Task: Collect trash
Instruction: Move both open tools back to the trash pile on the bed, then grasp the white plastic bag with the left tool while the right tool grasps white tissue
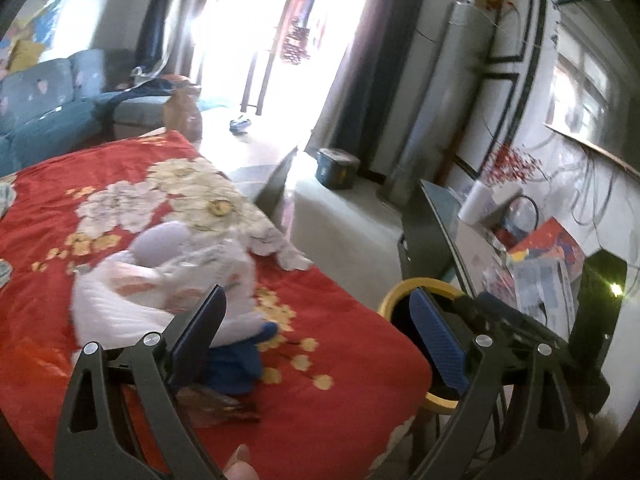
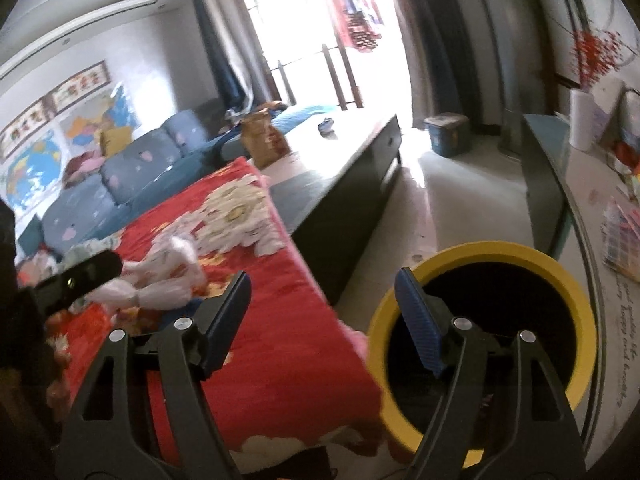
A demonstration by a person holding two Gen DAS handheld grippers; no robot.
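A crumpled white plastic bag [image 1: 160,288] lies on the red flowered cloth [image 1: 340,360] of the table, with a blue scrap [image 1: 240,364] and a brown wrapper [image 1: 216,404] beside it. My left gripper [image 1: 316,320] is open, its left finger next to the bag. The bag also shows in the right wrist view [image 2: 160,280]. My right gripper [image 2: 320,308] is open and empty, over the table's edge. A bin with a yellow rim [image 2: 520,252] and black inside stands on the floor beside the table, under my right finger; the same yellow rim [image 1: 400,292] shows in the left wrist view.
A blue sofa [image 2: 120,176] stands behind the table. A low dark bench [image 2: 352,184] runs along the floor. A glass-topped side table [image 2: 592,208] with papers and a paper roll [image 2: 582,120] is at right. A blue box [image 2: 446,132] sits on the floor.
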